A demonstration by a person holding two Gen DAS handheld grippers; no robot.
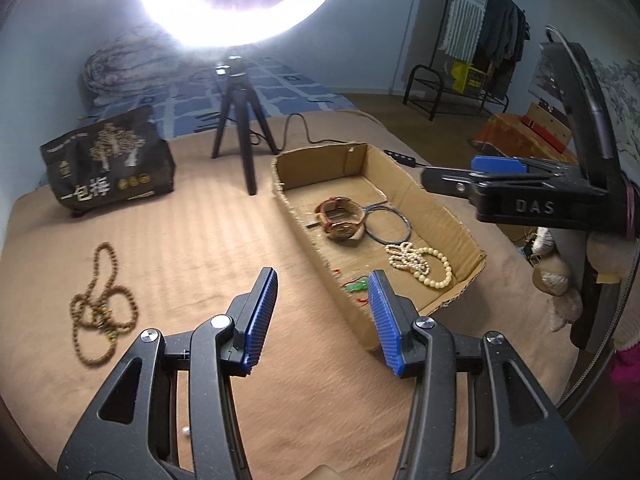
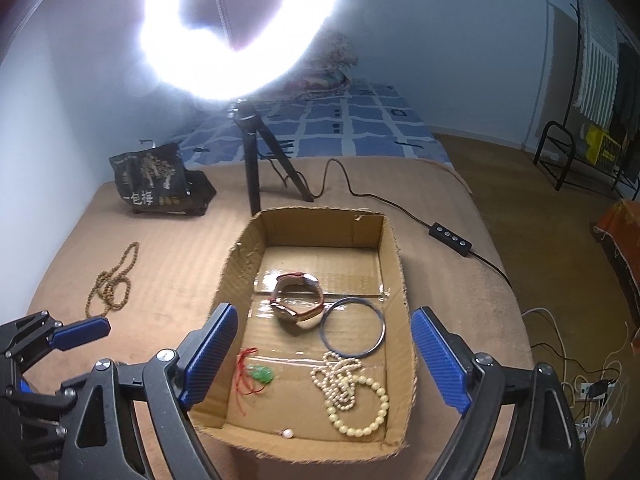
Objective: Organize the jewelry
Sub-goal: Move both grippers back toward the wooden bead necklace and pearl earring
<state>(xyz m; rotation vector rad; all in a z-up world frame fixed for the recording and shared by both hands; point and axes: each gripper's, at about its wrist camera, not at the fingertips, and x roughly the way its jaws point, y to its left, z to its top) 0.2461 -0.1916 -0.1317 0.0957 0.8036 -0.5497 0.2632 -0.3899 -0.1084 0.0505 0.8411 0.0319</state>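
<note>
A shallow cardboard box (image 2: 394, 264) (image 1: 468, 236) lies on the brown bed cover. In it are a watch (image 2: 298, 298) (image 1: 342, 216), a dark bangle (image 2: 354, 326) (image 1: 388, 224), cream bead strands (image 2: 352, 392) (image 1: 420, 262), a green pendant on red cord (image 2: 260, 374) (image 1: 356, 284) and a small pearl (image 2: 288, 434). A brown wooden bead necklace (image 1: 102, 308) (image 2: 114, 284) lies on the cover left of the box. My left gripper (image 1: 322, 320) is open and empty, above the cover between necklace and box. My right gripper (image 2: 324, 360) is open and empty over the box's near end.
A ring light on a black tripod (image 2: 256, 160) (image 1: 240, 120) stands behind the box, its cable and switch (image 2: 450, 238) running right. A black printed bag (image 1: 108, 164) (image 2: 160, 180) sits at the back left. A clothes rack (image 1: 480, 40) stands far right.
</note>
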